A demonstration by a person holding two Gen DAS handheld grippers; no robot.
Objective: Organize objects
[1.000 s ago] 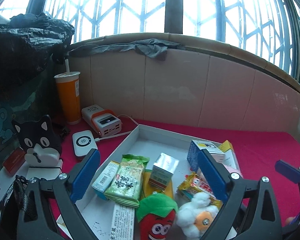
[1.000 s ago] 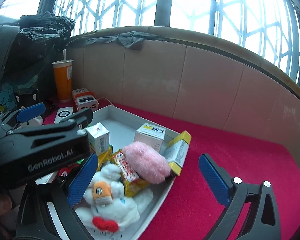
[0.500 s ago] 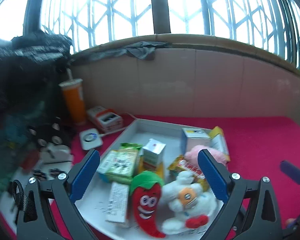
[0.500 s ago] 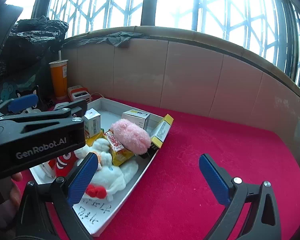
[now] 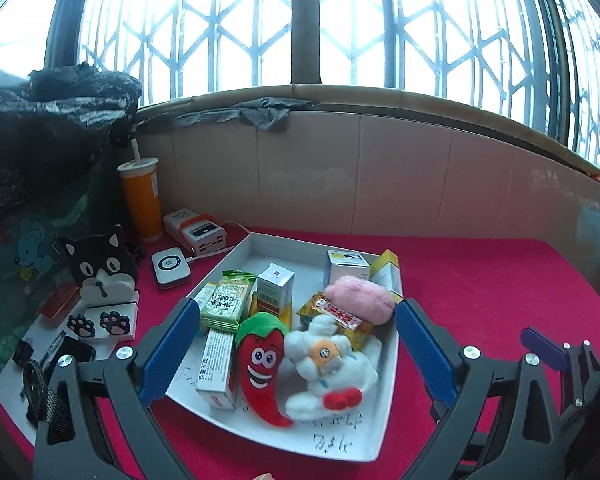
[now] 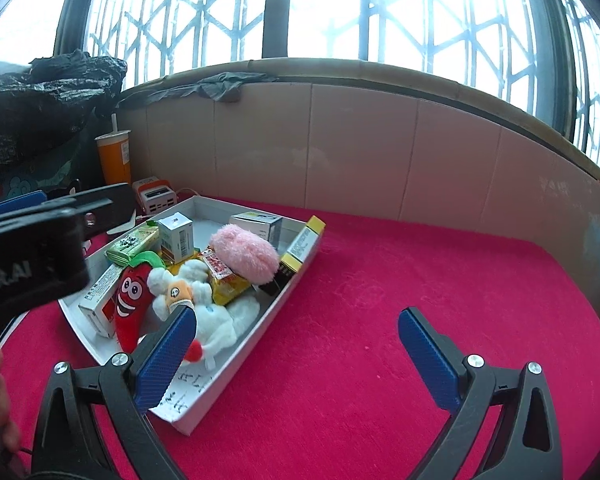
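Note:
A white tray (image 5: 278, 242) on the red cloth holds a red chili plush (image 5: 260, 364), a white plush (image 5: 332, 364), a pink fluffy ball (image 5: 360, 298), a green snack packet (image 5: 226, 300), a yellow snack packet (image 5: 338, 316) and several small boxes (image 5: 274, 288). My left gripper (image 5: 296, 350) is open and empty, above the tray's near end. My right gripper (image 6: 296, 354) is open and empty over the red cloth, right of the tray (image 6: 256, 334). The chili plush (image 6: 130, 296) and pink ball (image 6: 246, 254) show there too.
Left of the tray stand an orange cup with a straw (image 5: 140, 200), a white and orange power bank (image 5: 196, 234), a small white device (image 5: 170, 266) and a black cat holder (image 5: 102, 270). A tiled wall (image 5: 380, 176) runs behind. Red cloth (image 6: 420, 272) spreads to the right.
Both grippers have pulled back and risen from the tray, so the whole tray now shows. Both stay open and empty.

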